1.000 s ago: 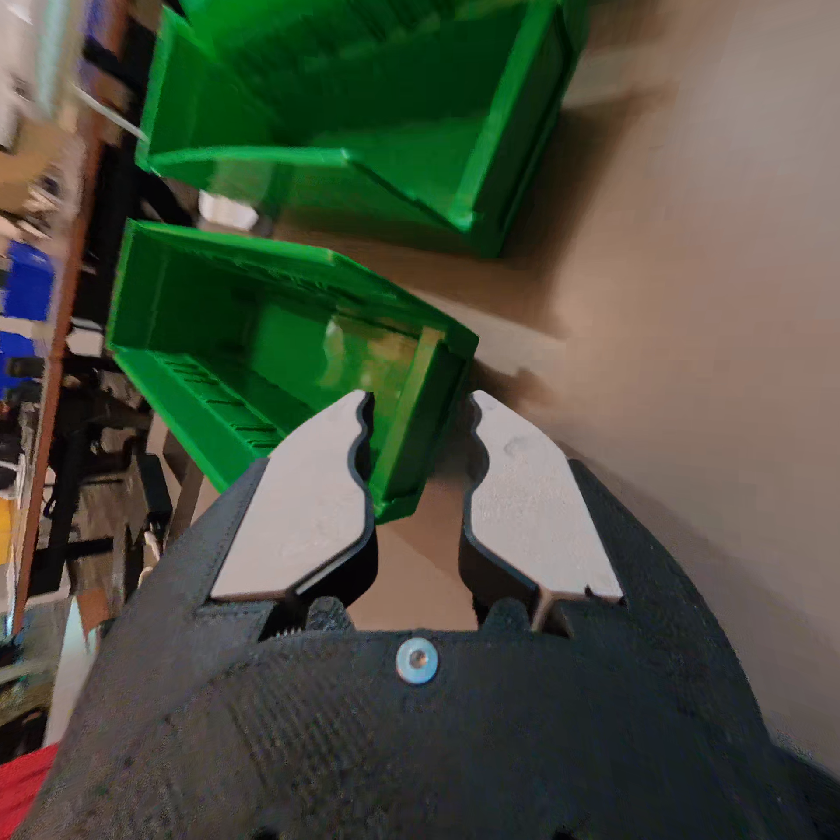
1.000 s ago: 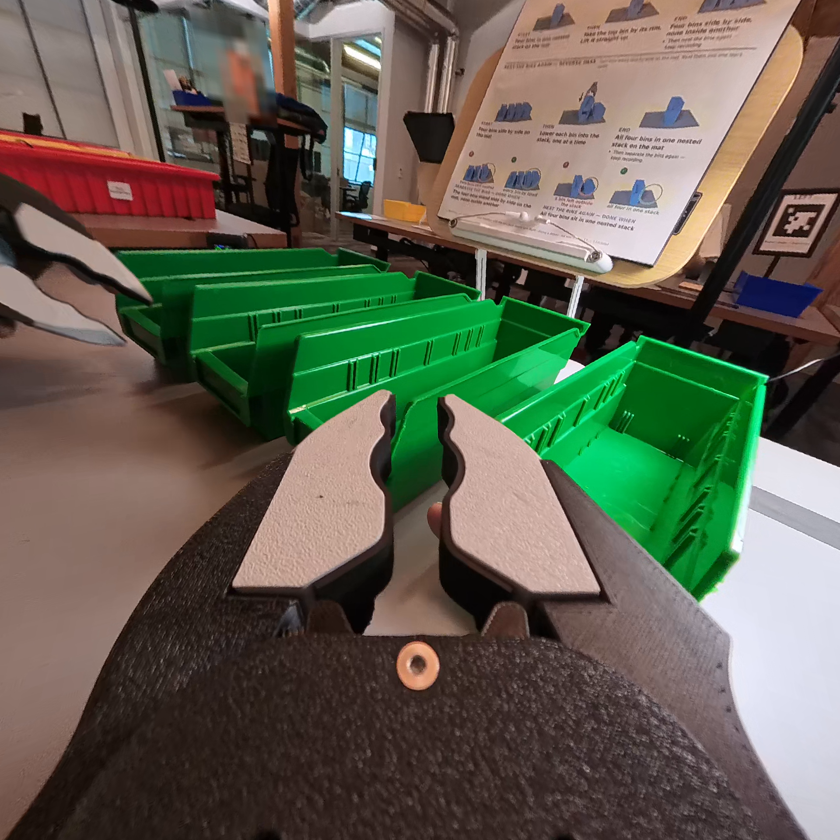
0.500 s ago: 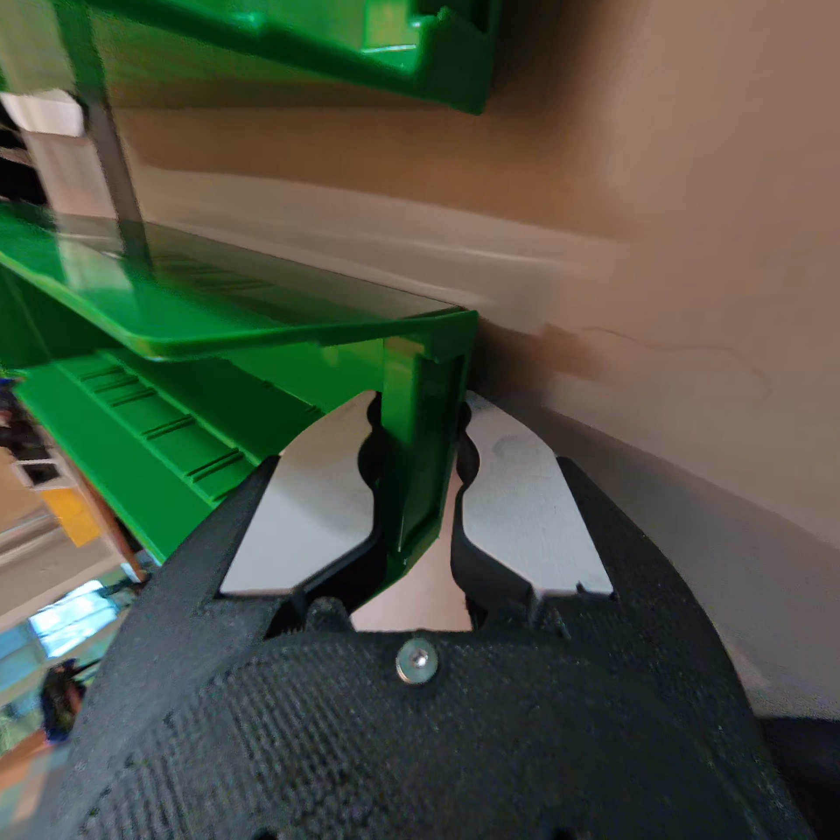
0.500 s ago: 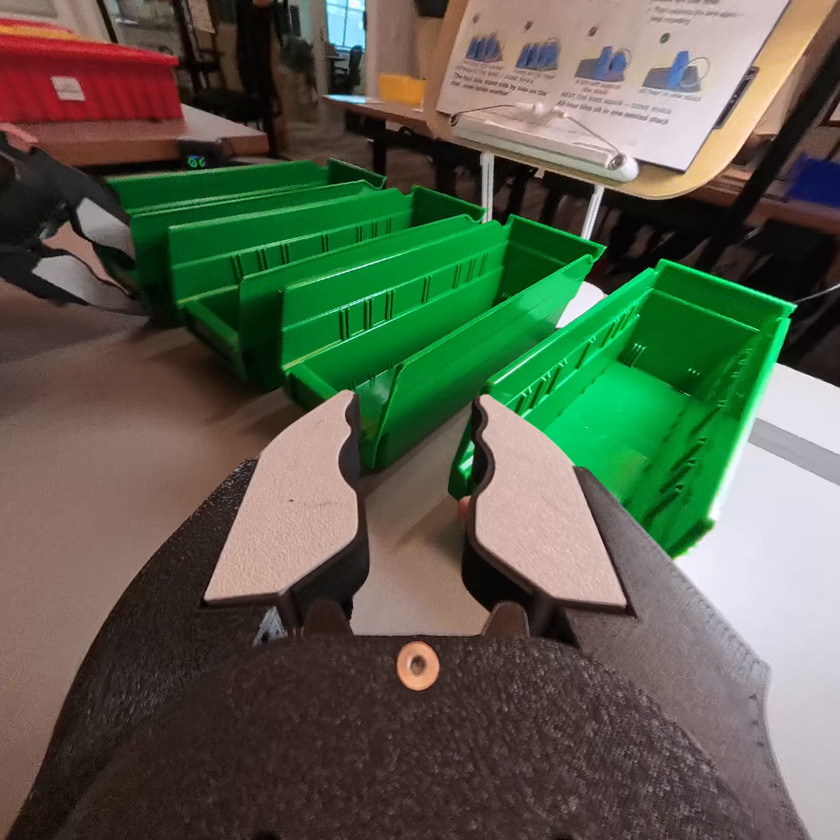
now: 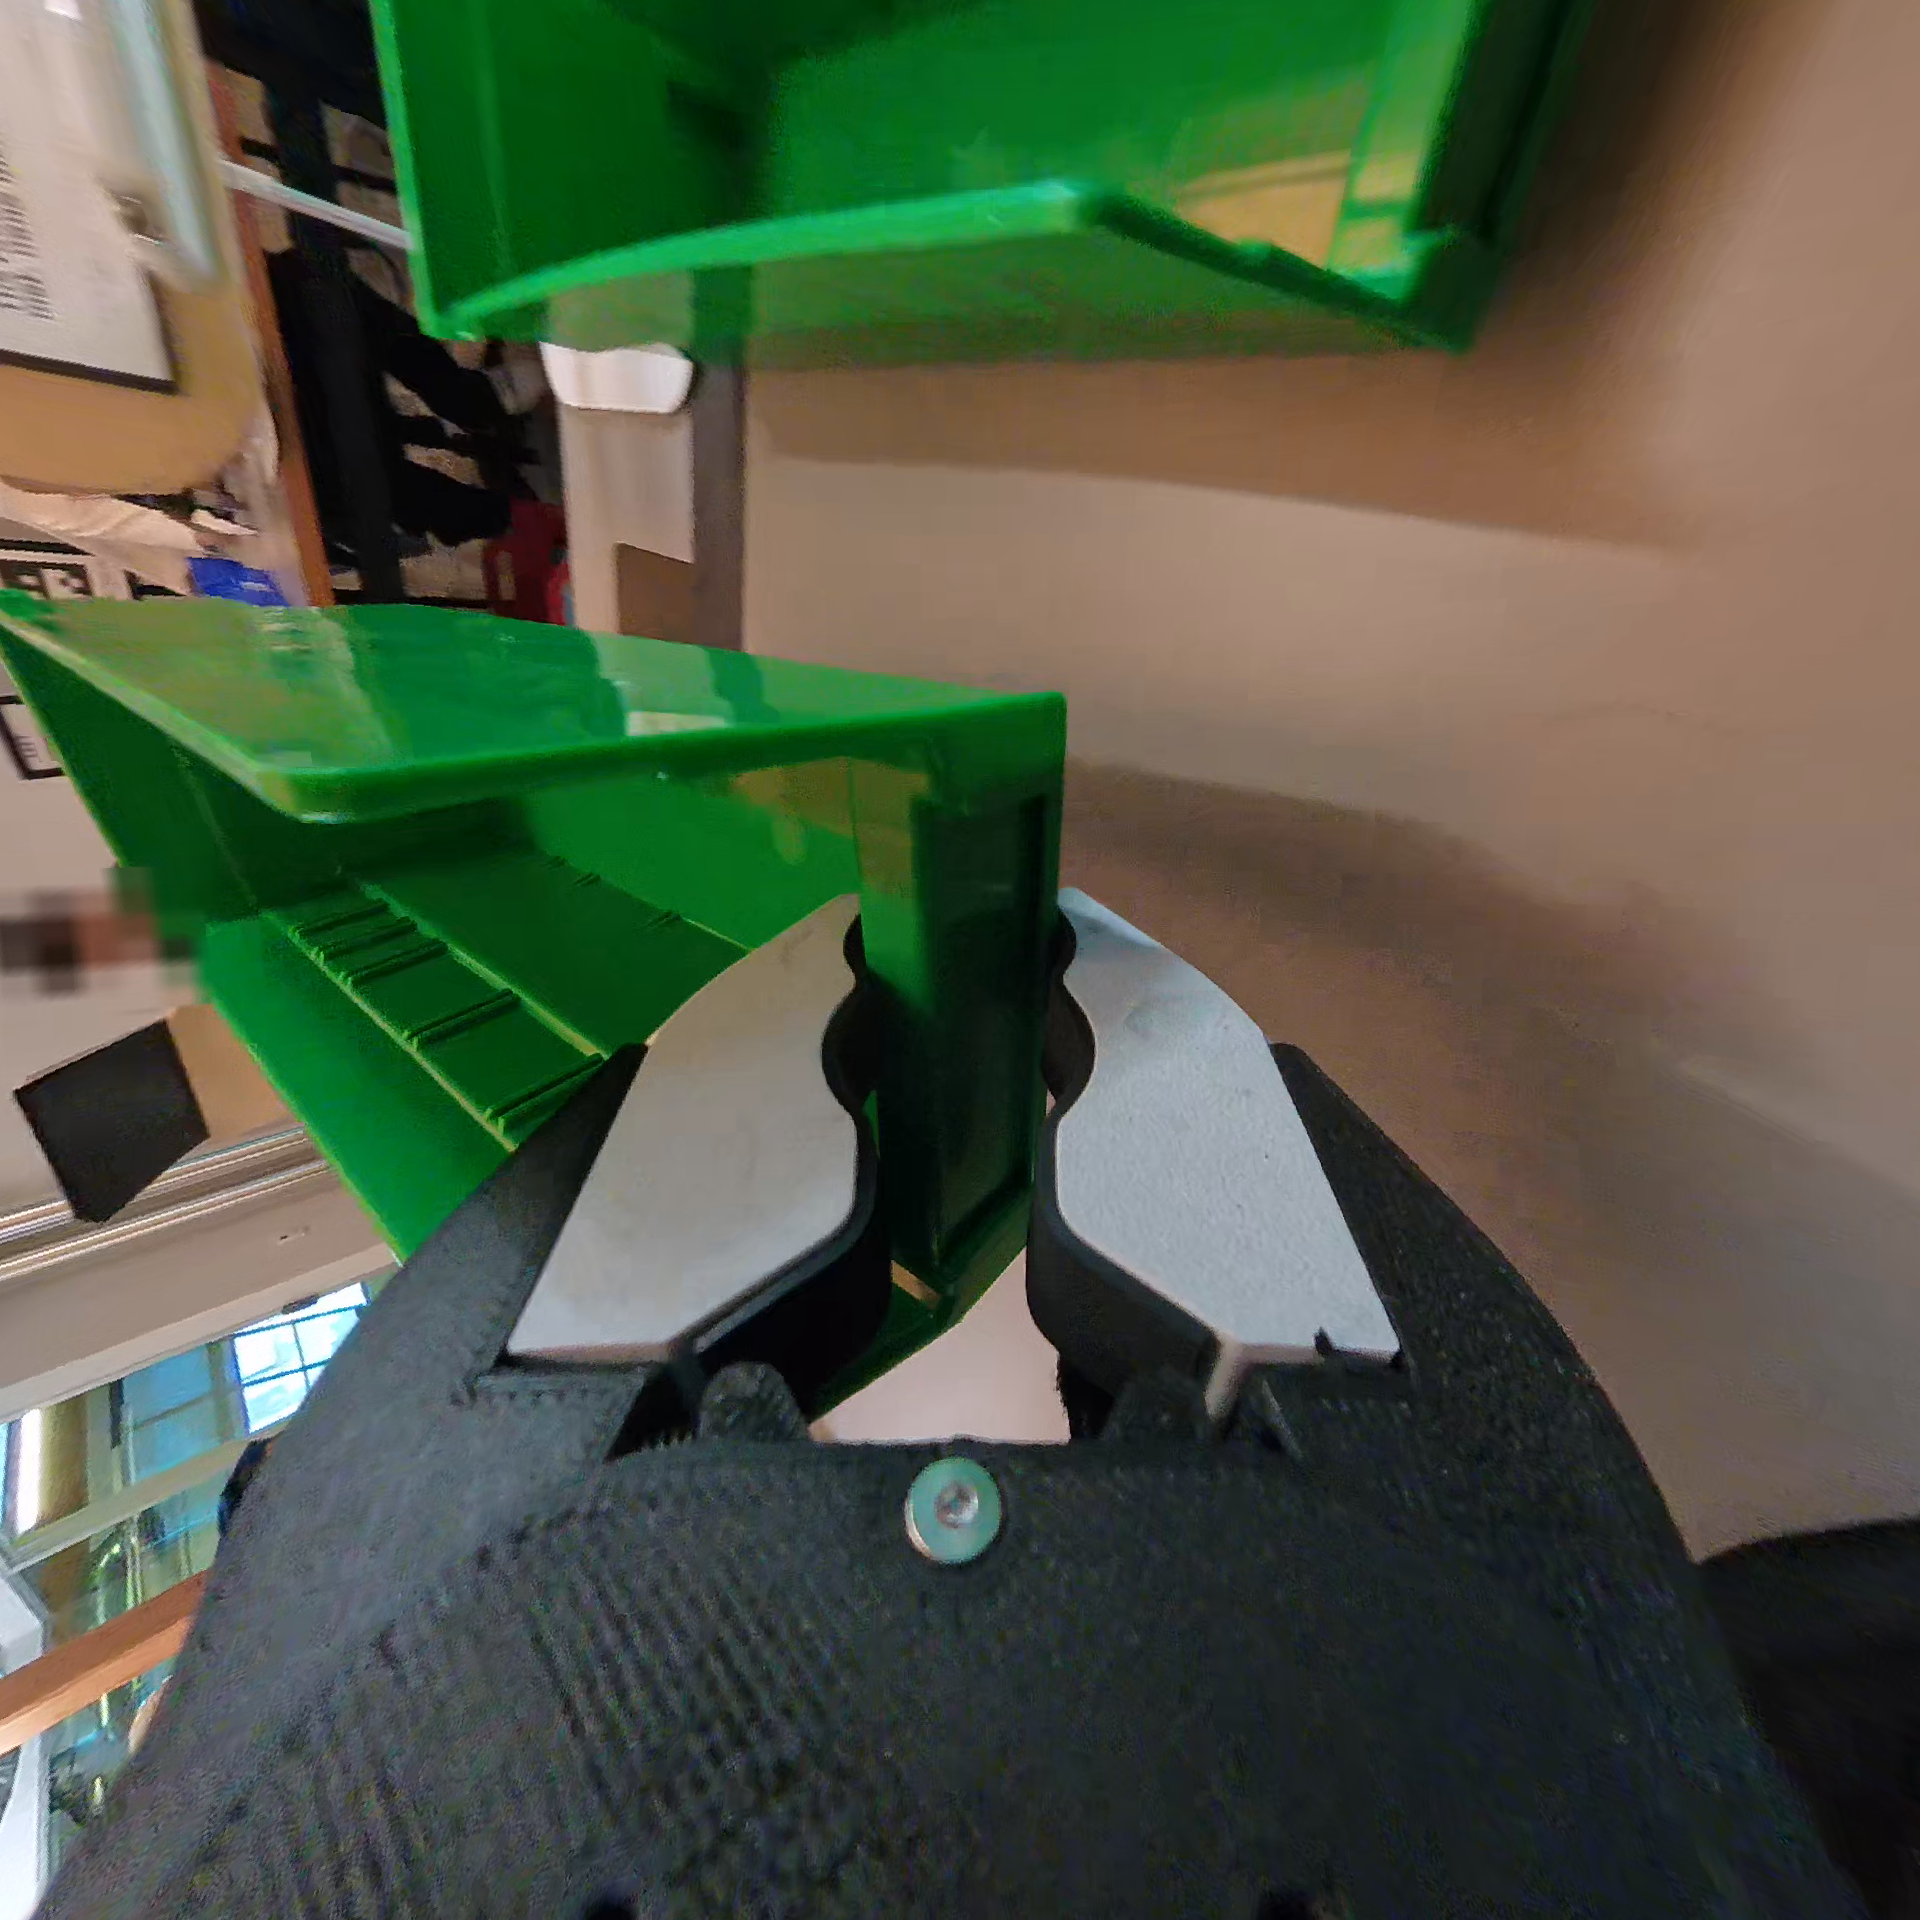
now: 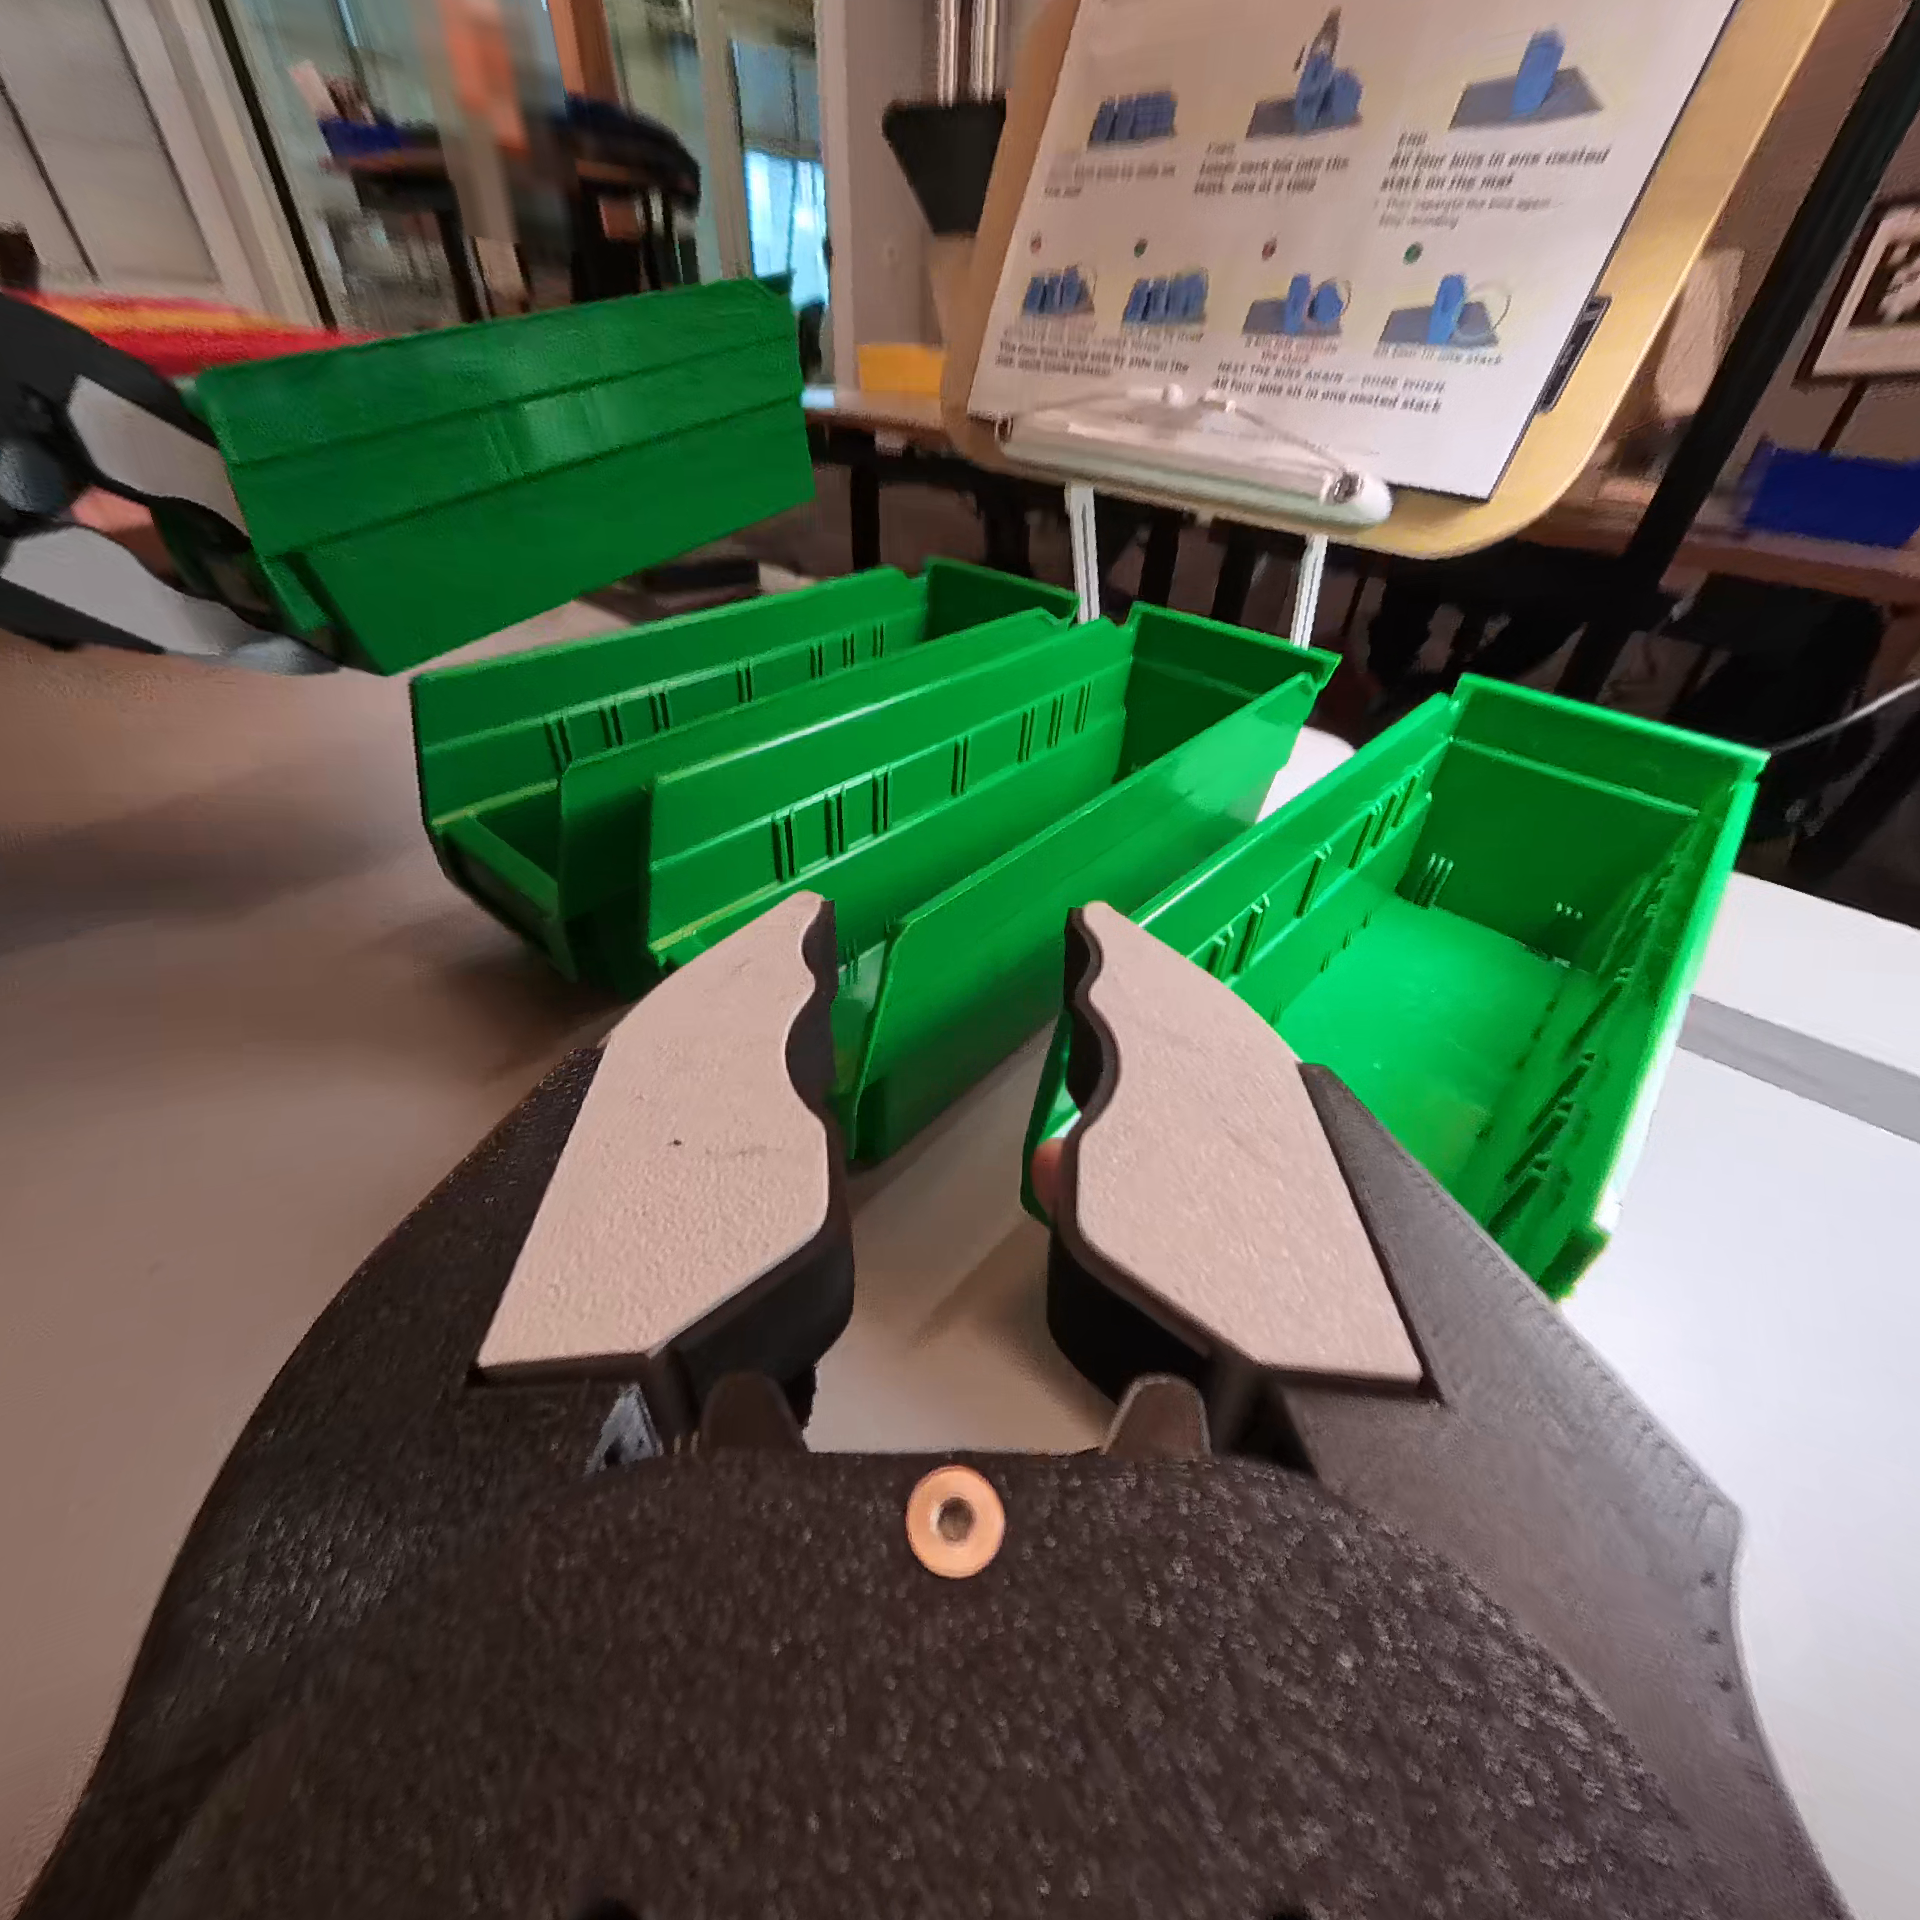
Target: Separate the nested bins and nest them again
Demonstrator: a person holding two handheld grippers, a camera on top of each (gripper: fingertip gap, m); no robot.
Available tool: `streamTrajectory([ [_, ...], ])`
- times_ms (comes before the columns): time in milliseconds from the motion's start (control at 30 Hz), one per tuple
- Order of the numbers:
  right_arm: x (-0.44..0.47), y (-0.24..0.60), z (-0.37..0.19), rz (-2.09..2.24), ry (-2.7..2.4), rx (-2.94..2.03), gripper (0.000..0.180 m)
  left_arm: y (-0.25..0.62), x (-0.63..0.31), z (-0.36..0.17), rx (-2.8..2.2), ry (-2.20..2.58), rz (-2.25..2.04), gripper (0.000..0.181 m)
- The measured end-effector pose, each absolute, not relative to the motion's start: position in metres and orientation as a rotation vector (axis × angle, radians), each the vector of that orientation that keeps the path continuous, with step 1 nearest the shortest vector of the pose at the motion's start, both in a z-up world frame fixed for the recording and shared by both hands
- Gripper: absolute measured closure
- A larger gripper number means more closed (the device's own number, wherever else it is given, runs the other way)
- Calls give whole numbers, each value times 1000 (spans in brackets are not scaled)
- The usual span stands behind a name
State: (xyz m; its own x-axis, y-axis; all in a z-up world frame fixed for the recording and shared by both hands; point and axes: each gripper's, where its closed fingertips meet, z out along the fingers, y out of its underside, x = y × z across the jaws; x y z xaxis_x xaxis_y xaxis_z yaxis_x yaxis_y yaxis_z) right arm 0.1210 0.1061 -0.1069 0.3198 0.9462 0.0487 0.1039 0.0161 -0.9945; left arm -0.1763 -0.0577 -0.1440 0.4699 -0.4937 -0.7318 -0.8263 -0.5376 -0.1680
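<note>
Left wrist view: the left gripper (image 5: pixel 956 1049) was clamped tight on the end wall of a long green plastic bin (image 5: pixel 520 831). Right wrist view: that bin (image 6: pixel 499 457) hung tilted above the tan table (image 6: pixel 208 1039), left of three green bins (image 6: pixel 883 821) resting there, and the right gripper (image 6: pixel 951 977) sat half open, gripping nothing.

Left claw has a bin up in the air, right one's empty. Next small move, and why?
Probably carry the lifted bin rightward and lower it into the neighbouring bin on the table. The left claw is clamped on its end wall and it hangs clear above the row, while three bins sit unstacked. The right claw is open, holding nothing.
</note>
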Motion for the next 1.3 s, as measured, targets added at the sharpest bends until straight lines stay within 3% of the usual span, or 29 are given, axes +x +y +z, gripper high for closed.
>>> streamTrajectory([
  [333, 125, 112, -121, 963, -989, -1361, 142, -26, -112, -56, -2064, 1129, 790, 152],
  [567, 128, 108, -124, 942, -1000, -1357, 144, 14, -61, -88, -2212, 1200, 669, 152],
  [1000, 124, 101, -127, 939, -1040, -1348, 147, 22, -52, -163, -2286, 1331, 709, 147],
  [1100, 123, 99, -130, 930, -1055, -1347, 147, 16, -42, -162, -2193, 1282, 629, 129],
  [1300, 118, 99, -134, 938, -1062, -1357, 148, -10, -26, -119, -1966, 1020, 339, 133],
])
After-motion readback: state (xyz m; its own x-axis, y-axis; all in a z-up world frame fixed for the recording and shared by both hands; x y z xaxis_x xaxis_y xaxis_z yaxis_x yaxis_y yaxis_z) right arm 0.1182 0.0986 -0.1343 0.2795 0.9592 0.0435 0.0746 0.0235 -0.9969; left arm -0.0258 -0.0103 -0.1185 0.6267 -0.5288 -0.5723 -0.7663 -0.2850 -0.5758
